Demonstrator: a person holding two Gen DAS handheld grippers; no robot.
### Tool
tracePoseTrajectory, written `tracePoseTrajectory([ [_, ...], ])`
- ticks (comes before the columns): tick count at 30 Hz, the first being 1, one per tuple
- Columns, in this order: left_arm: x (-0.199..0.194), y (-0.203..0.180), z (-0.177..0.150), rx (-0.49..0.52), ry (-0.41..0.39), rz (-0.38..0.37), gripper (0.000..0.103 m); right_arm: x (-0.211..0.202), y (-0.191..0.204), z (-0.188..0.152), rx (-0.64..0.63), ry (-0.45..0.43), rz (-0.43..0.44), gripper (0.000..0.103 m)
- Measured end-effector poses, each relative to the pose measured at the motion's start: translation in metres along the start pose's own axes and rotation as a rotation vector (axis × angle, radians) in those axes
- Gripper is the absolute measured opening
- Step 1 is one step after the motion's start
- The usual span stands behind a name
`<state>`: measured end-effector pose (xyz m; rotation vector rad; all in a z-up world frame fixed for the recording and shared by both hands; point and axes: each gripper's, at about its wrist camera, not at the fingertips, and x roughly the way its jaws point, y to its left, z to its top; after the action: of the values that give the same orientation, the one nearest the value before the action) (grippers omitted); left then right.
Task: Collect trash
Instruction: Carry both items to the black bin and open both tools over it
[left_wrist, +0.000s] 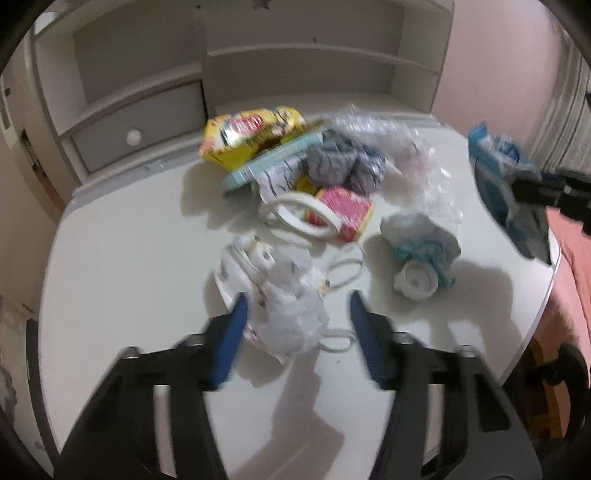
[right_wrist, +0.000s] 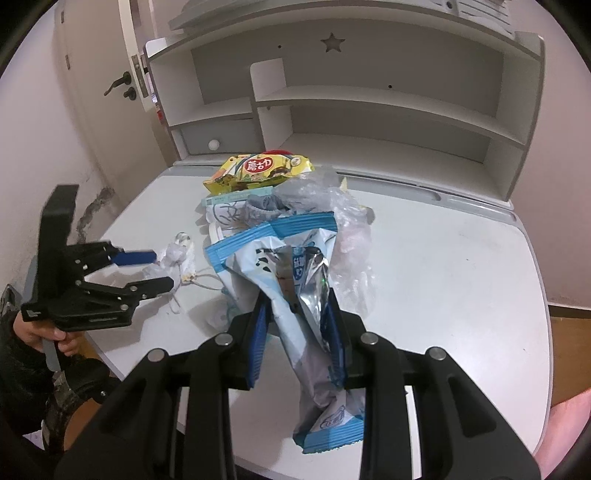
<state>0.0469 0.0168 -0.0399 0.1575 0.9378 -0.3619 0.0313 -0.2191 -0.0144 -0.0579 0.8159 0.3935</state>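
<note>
- Your right gripper is closed on the blue-and-white foil bag, with both blue pads pressed on its crumpled middle. The bag hangs above the white desk, its mouth upward and its sealed end below the jaws.
- Your left gripper has its jaws partly open around the crumpled white wrapper near the front of the desk. One pad looks to be at the wrapper, the other stands clear, so nothing is gripped yet.
- The rest of the trash lies in a pile behind it: the yellow snack bag, the pink box, the clear plastic film and the white loops.
- The wrapper is thin and soft. If you close too high, I think the pads will take only a loose fold and it may slip out when you lift.
- A thin white string lies just beside the wrapper. It could catch and drag other pieces along.
- The foil bag is slippery, so a quick swing of your right hand may make it slide down.
</note>
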Motion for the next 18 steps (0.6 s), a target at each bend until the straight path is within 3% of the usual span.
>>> tracePoseTrajectory([
  [3, -0.005, 0.001, -0.001, -0.020, -0.010, 0.012, 0.030, -0.008, -0.009, -0.005, 0.021, -0.017, -0.014, 0.030],
  [9, -0.043, -0.014, 0.027, -0.015, -0.130, 0.025, 0.030, -0.050, -0.064, -0.027, 0.150, -0.089, -0.086, 0.030],
  [12, -0.045, -0.054, 0.049, 0.036, -0.172, -0.040, 0.030, -0.081, -0.111, -0.057, 0.270, -0.128, -0.163, 0.030],
  [18, -0.021, -0.202, 0.081, 0.223, -0.194, -0.307, 0.030, -0.145, -0.222, -0.159, 0.586, -0.174, -0.467, 0.030],
])
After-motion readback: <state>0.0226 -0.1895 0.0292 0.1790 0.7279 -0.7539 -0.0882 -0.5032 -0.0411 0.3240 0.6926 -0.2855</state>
